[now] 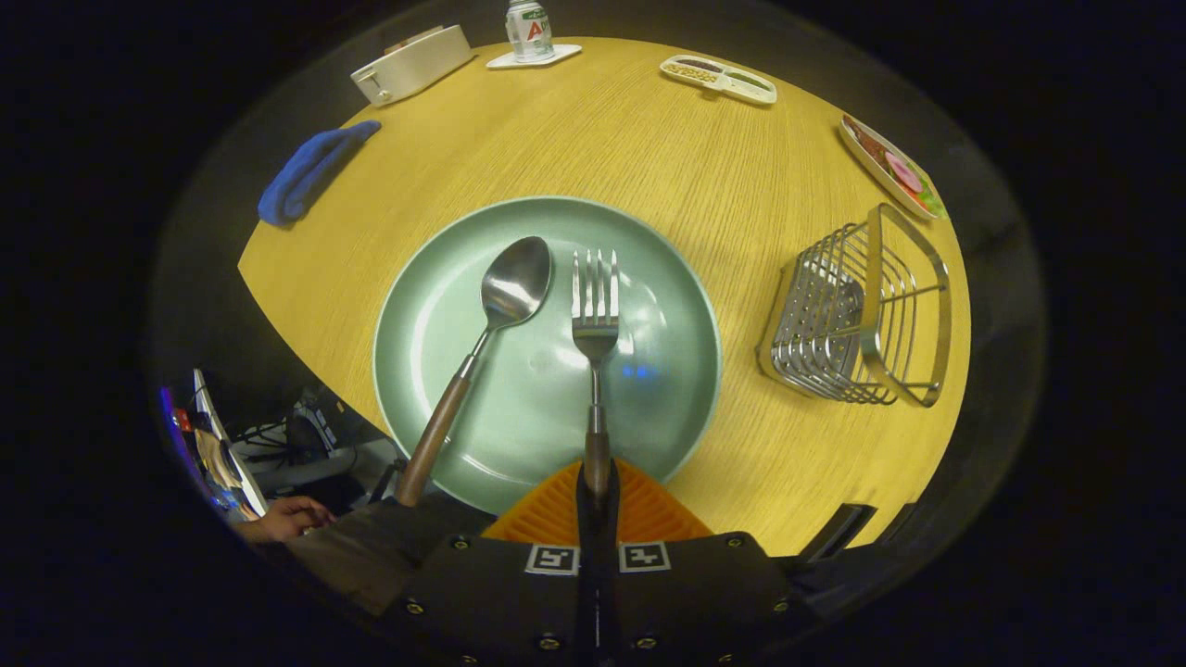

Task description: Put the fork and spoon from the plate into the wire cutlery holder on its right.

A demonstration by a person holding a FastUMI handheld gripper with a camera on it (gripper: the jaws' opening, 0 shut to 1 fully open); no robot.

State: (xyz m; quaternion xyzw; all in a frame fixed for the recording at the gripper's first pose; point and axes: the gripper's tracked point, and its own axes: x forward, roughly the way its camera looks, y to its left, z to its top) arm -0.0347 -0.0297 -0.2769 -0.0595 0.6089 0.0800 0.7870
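The fork [595, 324] is polished metal with four tines and a slim neck that runs into a dark brown wooden handle. It lies on the plate [445, 315] with its long axis straight ahead of the gripper [598, 496], tines pointing away toward the far side of the table [649, 148] and the handle end coming back between the orange fingers [649, 509], which are closed tight on it from both sides. The spoon [482, 343], just left of the fork and not touching it, has the same make: a shiny oval bowl, a thin metal neck, a brown wooden handle. It lies at a slant, bowl far and leaning right toward the fork's tines, handle near and angled left so its end sticks out past the plate's rim. The plate is round, pale green and glossy, with a shallow raised edge, and sits on the yellow wood-grain table. The holder [857, 315] stands to the right of the plate, well apart from it: a box-like basket of silvery wire with a flat metal band round its open top. Farther off lie a folded blue cloth [310, 171] to the left, a white box [412, 63], a can [528, 30] on a white coaster, and two flat trays [718, 79] on the far right side.
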